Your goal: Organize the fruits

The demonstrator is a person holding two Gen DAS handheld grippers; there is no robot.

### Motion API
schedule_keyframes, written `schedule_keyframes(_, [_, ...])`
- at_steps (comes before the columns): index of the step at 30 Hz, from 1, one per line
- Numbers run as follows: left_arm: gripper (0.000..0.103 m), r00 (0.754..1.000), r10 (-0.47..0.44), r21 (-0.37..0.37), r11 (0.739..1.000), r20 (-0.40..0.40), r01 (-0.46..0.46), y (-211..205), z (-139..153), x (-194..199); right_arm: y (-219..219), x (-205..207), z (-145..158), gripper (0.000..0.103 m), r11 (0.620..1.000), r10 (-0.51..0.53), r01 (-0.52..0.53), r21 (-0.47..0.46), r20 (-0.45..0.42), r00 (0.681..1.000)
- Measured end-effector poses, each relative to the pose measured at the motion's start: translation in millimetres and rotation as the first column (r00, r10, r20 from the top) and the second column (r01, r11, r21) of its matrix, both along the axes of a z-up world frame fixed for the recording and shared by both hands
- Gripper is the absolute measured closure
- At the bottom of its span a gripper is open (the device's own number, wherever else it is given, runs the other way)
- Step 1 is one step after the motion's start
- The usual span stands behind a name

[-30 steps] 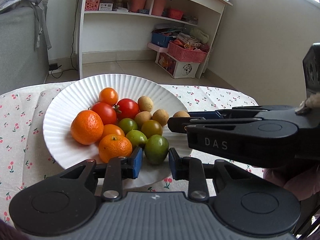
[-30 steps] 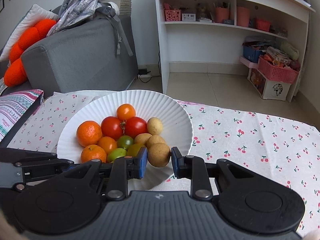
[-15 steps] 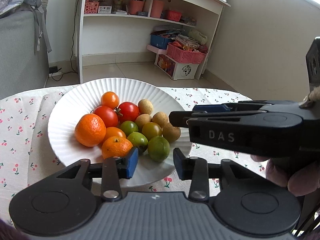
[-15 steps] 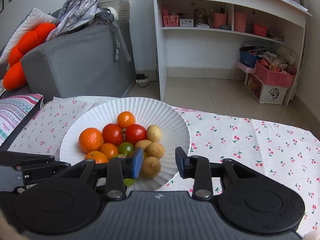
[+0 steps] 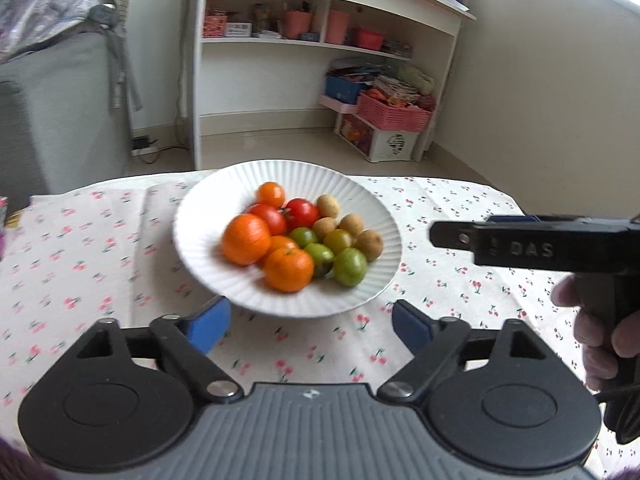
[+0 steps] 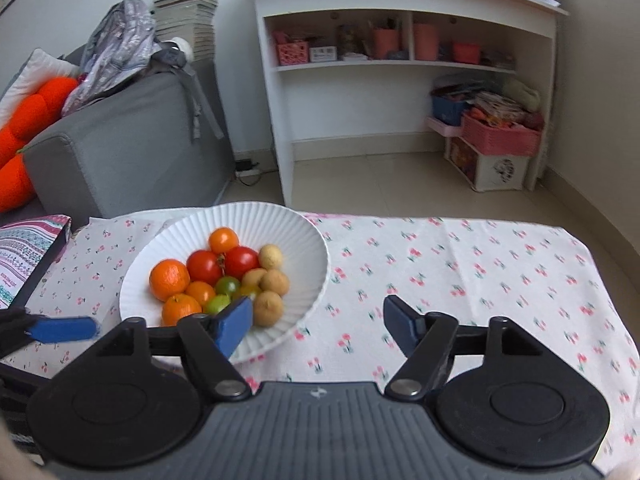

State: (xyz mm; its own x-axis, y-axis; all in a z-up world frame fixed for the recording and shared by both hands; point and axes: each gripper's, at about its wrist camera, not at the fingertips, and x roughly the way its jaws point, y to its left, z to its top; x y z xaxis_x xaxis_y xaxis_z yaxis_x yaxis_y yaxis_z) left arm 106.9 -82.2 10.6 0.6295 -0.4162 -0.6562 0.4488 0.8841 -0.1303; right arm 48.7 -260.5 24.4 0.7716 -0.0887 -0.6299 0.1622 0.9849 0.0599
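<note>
Resting on the cherry-print cloth of the desk (image 6: 460, 264), the white plate (image 5: 208, 216) held all the fruits (image 5: 296, 244): oranges, tomatoes, green ones and brown longans. Both the left tool (image 5: 310, 326) and right tool (image 6: 318, 322) hung near the plate's front rim, jaws opening wide, nothing between them.

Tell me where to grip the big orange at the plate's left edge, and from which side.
Grip the big orange across its widest middle, coming down from above and the bare left of the white plate. A red tomato and smaller oranges crowd its right side, so probably only the left leaves room for fingers.
</note>
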Motion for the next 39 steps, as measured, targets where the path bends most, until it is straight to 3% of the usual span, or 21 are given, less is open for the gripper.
schedule_keyframes(5, [0.012,0.999,0.039,0.008,0.999,-0.034,-0.039,14,5,-15,12,-17,2,0.024,1.000,-0.017,0.017,0.012,-0.020,1.000])
schedule_keyframes(10, [0.012,0.989,0.084,0.034,0.996,-0.126,-0.080,23,10,-26,26,-33,6,0.017,0.999,-0.028,0.029,0.030,-0.046,0.999])
schedule_keyframes(18, [0.012,0.969,0.169,0.063,0.985,-0.180,-0.160,37,16,-50,48,-56,11,0.008,0.997,-0.066,0.069,0.024,-0.104,0.992])
schedule_keyframes(25, [0.012,0.957,0.245,0.102,0.968,-0.157,-0.231,47,19,-61,63,-64,3,0.004,0.996,-0.081,0.084,0.010,-0.174,0.981])
schedule_keyframes(28, [0.012,0.950,0.262,0.134,0.961,-0.171,-0.241,47,17,-60,72,-64,2,0.002,0.996,-0.084,0.079,-0.037,-0.195,0.977])
schedule_keyframes(32, [0.012,0.944,0.280,0.164,0.953,-0.173,-0.253,47,14,-57,78,-61,0,0.001,0.993,-0.087,0.069,-0.101,-0.196,0.977])
schedule_keyframes(39, [0.012,0.942,0.294,0.184,0.947,-0.161,-0.264,48,14,-59,74,-61,-1,0.001,0.992,-0.105,0.088,-0.091,-0.200,0.974])
